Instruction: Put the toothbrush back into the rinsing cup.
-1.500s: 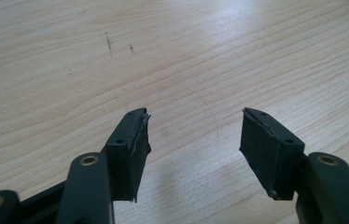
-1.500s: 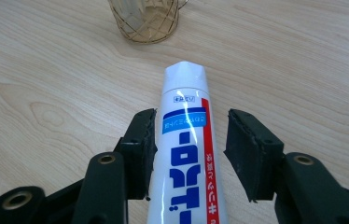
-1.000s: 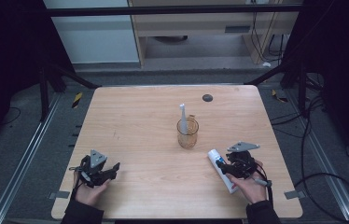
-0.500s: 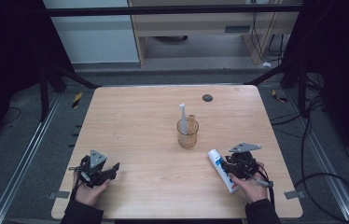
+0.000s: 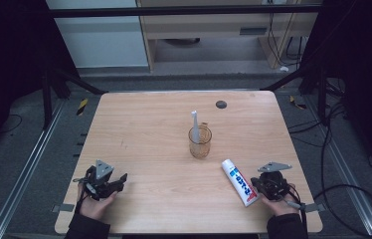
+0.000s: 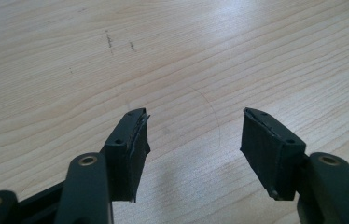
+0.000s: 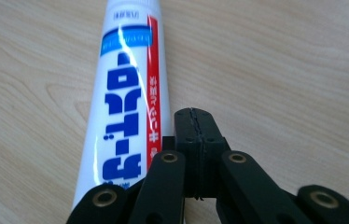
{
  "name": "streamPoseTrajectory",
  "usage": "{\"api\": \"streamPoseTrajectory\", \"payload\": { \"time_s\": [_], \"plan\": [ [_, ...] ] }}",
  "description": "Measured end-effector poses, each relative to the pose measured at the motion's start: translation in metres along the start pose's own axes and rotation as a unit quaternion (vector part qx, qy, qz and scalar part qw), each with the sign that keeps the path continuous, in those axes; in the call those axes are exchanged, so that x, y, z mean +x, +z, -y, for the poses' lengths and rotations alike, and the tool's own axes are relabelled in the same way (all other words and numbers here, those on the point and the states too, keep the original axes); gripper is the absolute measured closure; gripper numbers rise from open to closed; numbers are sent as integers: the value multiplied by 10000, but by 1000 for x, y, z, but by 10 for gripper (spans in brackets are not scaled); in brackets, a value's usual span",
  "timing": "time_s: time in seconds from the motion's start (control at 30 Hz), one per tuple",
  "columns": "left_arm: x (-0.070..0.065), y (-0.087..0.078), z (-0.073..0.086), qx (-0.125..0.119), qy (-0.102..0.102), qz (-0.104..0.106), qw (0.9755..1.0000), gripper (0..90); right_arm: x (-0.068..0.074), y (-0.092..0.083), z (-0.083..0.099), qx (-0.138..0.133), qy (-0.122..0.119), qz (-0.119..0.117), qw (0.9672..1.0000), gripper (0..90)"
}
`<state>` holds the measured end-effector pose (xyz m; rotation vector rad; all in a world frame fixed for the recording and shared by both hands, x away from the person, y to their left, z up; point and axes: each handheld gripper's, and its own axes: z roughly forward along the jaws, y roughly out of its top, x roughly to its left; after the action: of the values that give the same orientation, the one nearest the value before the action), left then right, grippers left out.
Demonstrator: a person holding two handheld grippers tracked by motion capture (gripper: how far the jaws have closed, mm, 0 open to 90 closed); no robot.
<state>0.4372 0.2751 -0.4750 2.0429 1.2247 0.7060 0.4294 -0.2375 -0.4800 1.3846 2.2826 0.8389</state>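
Toothpaste tube (image 7: 121, 107) lies flat on the worktop (image 5: 149, 129) just beside the right tool (image 7: 195, 114), whose jaws have just closed together, holding nothing.

White toothpaste tube (image 5: 239, 182) with blue lettering and red stripe, flat on the table's near-right part

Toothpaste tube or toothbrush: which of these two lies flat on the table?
The toothpaste tube lies flat beside the right tool; the toothbrush stands upright in the glass cup.
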Motion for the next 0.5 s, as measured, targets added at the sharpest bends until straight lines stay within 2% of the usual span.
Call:
{"api": "streamPoseTrajectory", "payload": {
  "time_s": [0.3,0.4,0.5],
  "plan": [
    [0,0,0,1,6,-5,10000,407,-1,1,6,97,-75,23,9999,900],
    [0,0,0,-3,8,-4,10000,408,1,1,9,134,-85,-101,9998,900],
    [0,0,0,2,3,-2,10000,408,8,1,13,165,-181,-246,9994,900]
  ]
}}
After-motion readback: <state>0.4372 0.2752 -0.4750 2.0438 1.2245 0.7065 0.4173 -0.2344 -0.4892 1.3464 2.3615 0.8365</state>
